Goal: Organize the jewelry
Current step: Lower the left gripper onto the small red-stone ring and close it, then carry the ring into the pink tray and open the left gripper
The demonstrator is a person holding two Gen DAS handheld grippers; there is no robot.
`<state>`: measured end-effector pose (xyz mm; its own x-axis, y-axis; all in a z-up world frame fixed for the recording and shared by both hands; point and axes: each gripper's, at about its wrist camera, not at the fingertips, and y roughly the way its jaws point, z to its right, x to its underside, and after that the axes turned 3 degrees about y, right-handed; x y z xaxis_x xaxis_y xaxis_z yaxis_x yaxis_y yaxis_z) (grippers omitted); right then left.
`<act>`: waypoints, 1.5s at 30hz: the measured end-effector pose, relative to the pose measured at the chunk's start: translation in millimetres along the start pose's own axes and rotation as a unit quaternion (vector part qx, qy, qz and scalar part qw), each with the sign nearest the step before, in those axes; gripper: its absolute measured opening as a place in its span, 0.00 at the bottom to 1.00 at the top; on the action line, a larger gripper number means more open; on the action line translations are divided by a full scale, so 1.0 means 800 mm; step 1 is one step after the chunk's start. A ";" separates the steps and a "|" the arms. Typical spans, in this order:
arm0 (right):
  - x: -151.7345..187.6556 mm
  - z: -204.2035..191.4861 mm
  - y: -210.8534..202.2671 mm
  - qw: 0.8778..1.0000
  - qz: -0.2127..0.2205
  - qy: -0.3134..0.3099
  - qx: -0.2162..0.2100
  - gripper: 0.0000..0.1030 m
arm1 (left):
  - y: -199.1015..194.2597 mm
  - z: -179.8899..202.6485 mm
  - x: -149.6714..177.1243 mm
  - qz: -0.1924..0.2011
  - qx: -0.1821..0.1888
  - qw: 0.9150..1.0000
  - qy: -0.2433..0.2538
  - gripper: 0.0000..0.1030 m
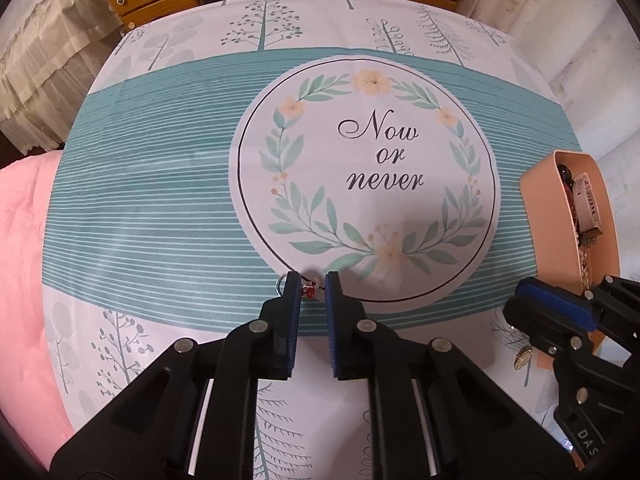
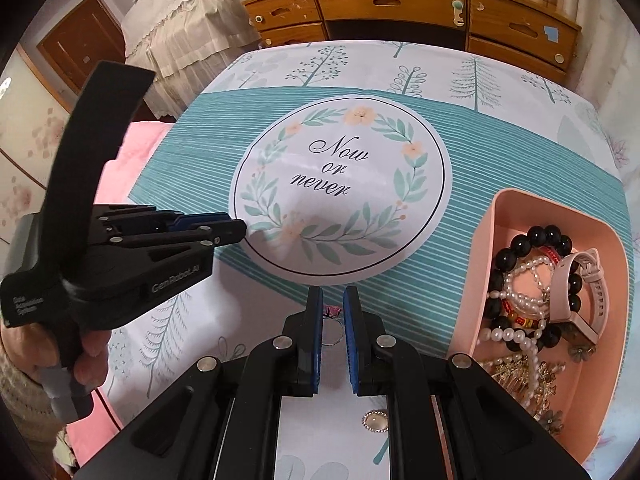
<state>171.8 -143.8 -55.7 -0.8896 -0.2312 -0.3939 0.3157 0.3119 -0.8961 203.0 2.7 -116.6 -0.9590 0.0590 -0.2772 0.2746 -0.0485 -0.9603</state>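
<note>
In the left wrist view my left gripper is open, its tips either side of a small ring with a red stone lying on the tablecloth. In the right wrist view my right gripper is open over a thin silver ring with a pink stone on the cloth. A pink tray at the right holds black beads, pearl strands, a pink watch and gold pieces; the tray also shows in the left wrist view. A round brooch lies under the right gripper.
The table carries a teal-striped cloth with a "Now or never" wreath circle. A wooden dresser stands behind it. A pink blanket lies at the left. The left gripper and the hand holding it show at the left of the right wrist view.
</note>
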 end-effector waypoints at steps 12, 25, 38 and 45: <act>0.007 0.005 -0.009 1.000 0.003 0.004 -0.008 0.10 | 0.006 0.001 -0.002 0.001 -0.012 1.000 0.000 0.06; 0.030 0.020 -0.075 0.998 0.050 0.018 -0.028 0.10 | -0.060 0.047 0.004 0.045 0.012 0.998 0.030 0.05; 0.096 0.141 -0.163 0.986 0.105 0.122 0.044 0.10 | -0.142 0.219 0.021 0.097 0.119 0.980 0.130 0.05; 0.122 0.179 -0.156 0.984 0.096 0.133 0.062 0.10 | -0.106 0.285 0.033 0.060 0.129 0.978 0.150 0.05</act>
<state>92.9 -337.6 -11.8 -0.8589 0.0758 -0.5065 0.5105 0.2068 -0.8347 138.5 -219.0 -35.4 -0.8465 0.3256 -0.4212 0.3203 -0.3205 -0.8915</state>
